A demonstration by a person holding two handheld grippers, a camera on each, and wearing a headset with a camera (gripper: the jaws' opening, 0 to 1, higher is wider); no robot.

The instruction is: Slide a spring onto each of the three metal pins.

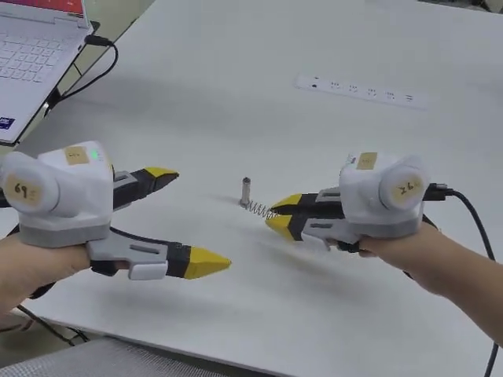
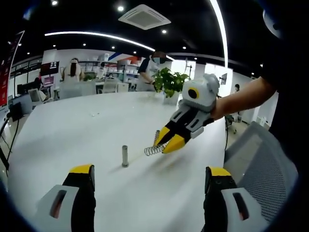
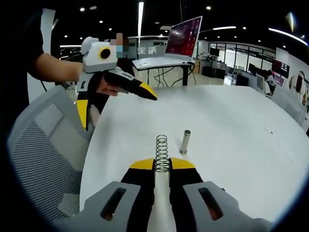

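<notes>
One short metal pin (image 1: 245, 191) stands upright on the white table (image 1: 236, 94); it also appears as the pin (image 2: 124, 156) and the pin (image 3: 184, 141). My right gripper (image 1: 277, 214) is shut on a small coil spring (image 1: 258, 209), whose free end points toward the pin and ends just right of its base. The spring (image 3: 162, 152) sticks out from between the shut jaws, left of the pin. The spring (image 2: 153, 149) hangs at the tip of the right gripper (image 2: 169, 140). My left gripper (image 1: 195, 221) stands wide open and holds nothing, left of the pin.
A white power strip (image 1: 361, 91) lies at the back of the table. A laptop (image 1: 35, 47) with a black cable (image 1: 102, 67) sits at the far left corner. A grey mesh chair (image 3: 46, 145) stands by the near edge.
</notes>
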